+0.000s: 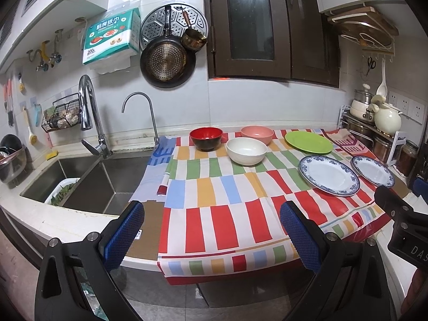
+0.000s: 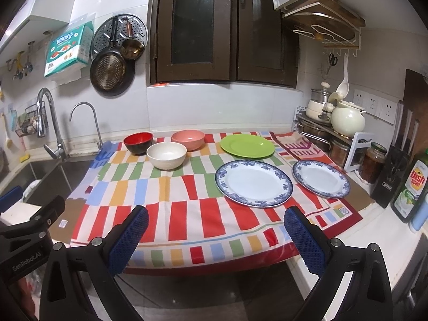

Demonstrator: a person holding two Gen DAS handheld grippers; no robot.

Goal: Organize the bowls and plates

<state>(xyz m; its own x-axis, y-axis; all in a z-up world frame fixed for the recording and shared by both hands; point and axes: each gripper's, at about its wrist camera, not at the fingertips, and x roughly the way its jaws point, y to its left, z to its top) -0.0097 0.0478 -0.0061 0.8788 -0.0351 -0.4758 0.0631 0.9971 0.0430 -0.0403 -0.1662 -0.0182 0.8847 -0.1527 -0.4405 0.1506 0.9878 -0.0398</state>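
On the striped cloth (image 1: 222,200) stand a red-and-black bowl (image 1: 206,138), a pink bowl (image 1: 257,134) and a white bowl (image 1: 246,151). To their right lie a green plate (image 1: 308,142), a large blue-rimmed plate (image 1: 328,175) and a smaller blue-rimmed plate (image 1: 373,171). In the right wrist view they show too: the red bowl (image 2: 138,143), the pink bowl (image 2: 188,139), the white bowl (image 2: 166,155), the green plate (image 2: 247,145), the large plate (image 2: 253,182) and the small plate (image 2: 320,178). My left gripper (image 1: 211,216) and right gripper (image 2: 216,220) are open and empty, at the counter's front edge.
A steel sink (image 1: 88,179) with two taps lies left of the cloth. Pots, a cream teapot (image 2: 347,119), jars, a knife block (image 2: 398,171) and a dish soap bottle (image 2: 410,187) crowd the right end. Pans hang on the back wall (image 1: 165,61).
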